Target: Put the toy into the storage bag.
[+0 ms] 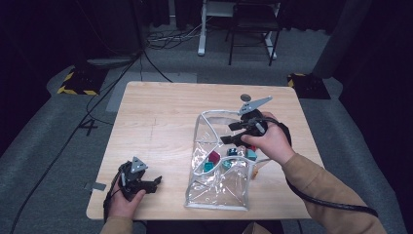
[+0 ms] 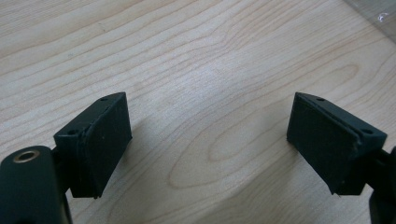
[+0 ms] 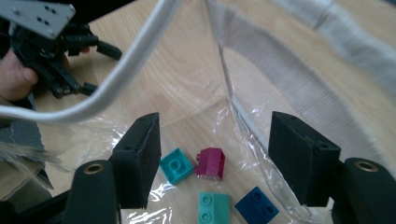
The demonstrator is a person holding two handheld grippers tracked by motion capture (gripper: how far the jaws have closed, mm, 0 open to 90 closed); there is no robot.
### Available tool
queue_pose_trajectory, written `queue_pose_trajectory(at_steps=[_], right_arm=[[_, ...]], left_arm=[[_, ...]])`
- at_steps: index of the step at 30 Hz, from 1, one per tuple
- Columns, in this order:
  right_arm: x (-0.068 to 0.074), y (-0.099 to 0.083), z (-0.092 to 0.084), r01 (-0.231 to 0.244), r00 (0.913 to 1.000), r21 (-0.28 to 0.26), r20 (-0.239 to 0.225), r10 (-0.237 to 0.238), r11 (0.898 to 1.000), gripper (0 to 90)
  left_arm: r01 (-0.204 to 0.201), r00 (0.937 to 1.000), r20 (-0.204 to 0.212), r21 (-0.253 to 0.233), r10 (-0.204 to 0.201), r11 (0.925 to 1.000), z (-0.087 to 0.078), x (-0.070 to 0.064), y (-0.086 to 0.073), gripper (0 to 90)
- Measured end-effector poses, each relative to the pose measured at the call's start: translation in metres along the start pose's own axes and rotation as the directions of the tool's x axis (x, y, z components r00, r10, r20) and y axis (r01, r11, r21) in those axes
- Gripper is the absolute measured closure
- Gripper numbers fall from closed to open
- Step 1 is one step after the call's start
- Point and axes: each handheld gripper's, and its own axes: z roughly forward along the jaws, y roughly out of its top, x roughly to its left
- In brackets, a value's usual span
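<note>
Bricks: teal brick point(image 3: 176, 164), magenta brick point(image 3: 210, 162) and blue brick point(image 3: 257, 203) lie inside the clear bag point(image 1: 219, 187) on the table point(image 1: 156, 122), below the right gripper point(image 3: 212, 158), jaws spread, pinching nothing. Risk: the limp film may snag a pad or fold over the mouth. Left gripper point(image 2: 208, 140) rests spread on bare wood, well apart, so nothing steadies the bag.

A light wooden worktop point(image 1: 160, 122) with visible grain stands on a grey carpeted floor point(image 1: 44, 141), in a dark room. Beyond its far edge, a white stand leg point(image 1: 201, 29) and a dark metal chair frame point(image 1: 253, 34) rise from the floor. Black cables point(image 1: 160, 39) trail across the carpet near them. Two black bases edged with yellow-and-black hazard stripes point(image 1: 78, 80) sit on the floor, one off each far corner of the worktop. A small dark round disc point(image 1: 246, 97) lies near the worktop's far edge.
</note>
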Motion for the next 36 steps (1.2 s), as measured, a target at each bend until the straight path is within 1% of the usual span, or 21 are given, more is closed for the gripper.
queue_pose_trajectory(at_steps=[1,5,6,10,15,18,19,20,23,24,25,26,27,28,31,32,33,34,35,36], right_arm=[[0.0,0.002,-0.008,-0.001,1.0,-0.029,0.009,0.002,1.0,35.4],[-0.002,0.004,-0.026,0.008,0.9995,-0.091,0.031,-0.005,0.996,35.4],[-0.003,0.004,-0.032,0.004,0.9991,-0.111,0.042,0.0,0.994,35.4],[-0.008,0.003,-0.048,0.001,0.9977,-0.15,0.068,0.01,0.989,35.2],[-0.016,-0.001,-0.066,-0.014,0.9946,-0.178,0.099,0.032,0.984,34.9],[-0.023,-0.005,-0.076,-0.024,0.9912,-0.195,0.123,0.049,0.981,34.6],[-0.023,-0.005,-0.076,-0.024,0.9912,-0.195,0.123,0.049,0.981,34.6],[-0.028,-0.008,-0.082,-0.034,0.9886,-0.204,0.137,0.063,0.978,34.5],[-0.034,-0.013,-0.089,-0.043,0.9841,-0.21,0.159,0.078,0.977,34.2],[-0.034,-0.013,-0.089,-0.043,0.9841,-0.21,0.159,0.078,0.977,34.2],[-0.04,-0.017,-0.093,-0.049,0.9776,-0.206,0.191,0.09,0.977,34.2],[-0.04,-0.017,-0.093,-0.049,0.9776,-0.206,0.191,0.09,0.977,34.2],[-0.043,-0.019,-0.095,-0.054,0.9752,-0.208,0.199,0.096,0.977,34.2],[-0.05,-0.024,-0.1,-0.071,0.9693,-0.225,0.215,0.12,0.972,34.2],[-0.059,-0.029,-0.106,-0.09,0.9614,-0.243,0.232,0.148,0.966,34.2],[-0.059,-0.029,-0.106,-0.09,0.9614,-0.243,0.232,0.148,0.966,34.2],[-0.067,-0.035,-0.109,-0.103,0.9553,-0.247,0.245,0.165,0.963,34.2],[-0.067,-0.035,-0.109,-0.103,0.9553,-0.247,0.245,0.165,0.963,34.2],[-0.069,-0.037,-0.109,-0.111,0.9526,-0.248,0.25,0.174,0.963,34.2],[-0.078,-0.043,-0.109,-0.125,0.946,-0.246,0.263,0.19,0.961,34.2]], left_arm=[[0.0,1.0,0.0,0.0,0.0,1.0,0.0,0.0,0.0,14.1],[0.0,1.0,0.0,0.0,0.0,1.0,0.0,0.0,0.0,14.0],[0.0,1.0,0.0,0.0,0.0,1.0,0.0,0.0,0.0,14.0],[0.0,1.0,0.0,0.0,0.0,1.0,0.0,0.0,0.0,14.0],[0.0,1.0,0.0,0.0,0.0,1.0,0.0,0.0,0.0,14.0],[0.0,1.0,0.0,0.0,0.0,1.0,0.0,0.0,0.0,14.0],[0.0,1.0,0.0,0.0,0.0,1.0,0.0,0.0,0.0,14.0],[0.0,1.0,0.0,0.0,0.0,1.0,0.0,0.0,0.0,14.0],[0.0,1.0,0.0,0.0,0.0,1.0,0.0,0.0,0.0,14.0],[0.0,1.0,0.0,0.0,0.0,1.0,0.0,0.0,0.0,14.0],[0.0,1.0,0.0,0.0,0.0,1.0,0.0,0.0,0.0,14.0],[0.0,1.0,0.0,0.0,0.0,1.0,0.0,0.0,0.0,14.0],[0.0,1.0,0.0,0.0,0.0,1.0,0.0,0.0,0.0,14.0],[0.0,1.0,0.0,0.0,0.0,1.0,0.0,0.0,0.0,14.0],[-0.001,1.0,0.0,0.0,0.001,1.0,0.0,0.0,0.0,14.0],[-0.001,1.0,0.0,0.0,0.001,1.0,0.0,0.0,0.0,14.0],[0.0,1.0,0.0,0.0,0.0,1.0,0.0,0.0,0.0,14.0],[0.0,1.0,0.0,0.0,0.0,1.0,0.0,0.0,0.0,14.0],[0.0,1.0,0.0,0.0,0.0,1.0,0.0,0.0,0.0,14.0],[0.0,1.0,0.0,0.0,0.0,1.0,0.0,0.0,0.0,14.0]])
